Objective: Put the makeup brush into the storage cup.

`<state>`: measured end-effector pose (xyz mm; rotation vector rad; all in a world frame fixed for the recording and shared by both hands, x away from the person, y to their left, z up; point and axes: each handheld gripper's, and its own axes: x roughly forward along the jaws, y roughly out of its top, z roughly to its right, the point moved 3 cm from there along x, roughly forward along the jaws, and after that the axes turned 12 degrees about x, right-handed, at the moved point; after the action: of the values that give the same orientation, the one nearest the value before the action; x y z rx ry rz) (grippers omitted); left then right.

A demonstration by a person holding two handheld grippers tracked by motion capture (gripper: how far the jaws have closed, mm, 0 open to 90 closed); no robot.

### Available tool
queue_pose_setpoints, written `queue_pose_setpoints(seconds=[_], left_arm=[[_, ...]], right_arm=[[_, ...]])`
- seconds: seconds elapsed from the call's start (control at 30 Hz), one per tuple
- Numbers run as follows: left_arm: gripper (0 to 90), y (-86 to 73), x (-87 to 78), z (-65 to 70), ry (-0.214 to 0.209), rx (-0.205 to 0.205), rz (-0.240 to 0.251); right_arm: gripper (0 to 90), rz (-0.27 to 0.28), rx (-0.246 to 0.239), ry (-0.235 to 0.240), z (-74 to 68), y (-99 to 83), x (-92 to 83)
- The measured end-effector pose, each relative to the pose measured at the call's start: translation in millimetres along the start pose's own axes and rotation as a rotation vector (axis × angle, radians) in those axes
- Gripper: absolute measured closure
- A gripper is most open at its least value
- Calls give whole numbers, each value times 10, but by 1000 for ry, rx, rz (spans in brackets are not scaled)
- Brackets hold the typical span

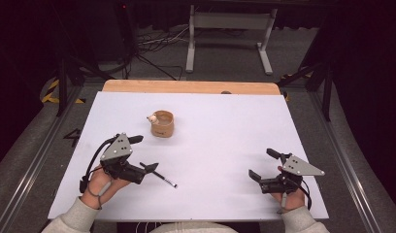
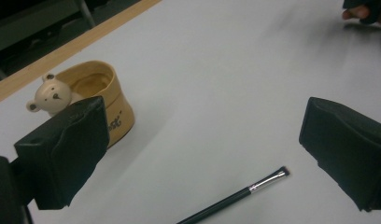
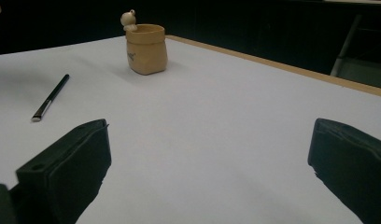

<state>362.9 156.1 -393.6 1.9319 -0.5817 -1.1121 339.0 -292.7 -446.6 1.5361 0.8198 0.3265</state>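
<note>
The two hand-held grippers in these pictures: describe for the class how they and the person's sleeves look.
Each gripper, left and right, is a black device with two blocky black jaws that have soft-looking, slightly wrinkled pads. A grey three-cornered plate with small dark dots sits on top of each. A black cable loops from the left one by the wrist. The sleeves are light grey.
</note>
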Motion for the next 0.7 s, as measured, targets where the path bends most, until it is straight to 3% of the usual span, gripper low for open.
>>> queue_pose_setpoints(seconds=[0.13,0.2,0.37,0.47,0.5,0.6,0.63,0.7], left_arm=[[24,23,0,-19,-26,-1,-40],[43,48,33,-10,-40,19,-122],[63,81,66,10,-59,22,-174],[61,95,91,22,-80,27,-229],[58,103,98,15,-87,9,-259],[44,115,108,-5,-89,-14,-274],[45,133,108,-12,-78,14,-274],[50,149,104,-24,-88,22,-278]], right_arm=[[0,-2,1,0,1,-2,-4],[0,-2,7,2,-1,-1,-5],[0,2,16,10,1,1,-10],[0,0,18,11,6,0,-9],[0,0,17,12,6,-1,-9],[0,-1,19,15,4,-3,-7],[0,-1,22,14,5,-4,-6],[0,-1,23,17,7,-6,-5]])
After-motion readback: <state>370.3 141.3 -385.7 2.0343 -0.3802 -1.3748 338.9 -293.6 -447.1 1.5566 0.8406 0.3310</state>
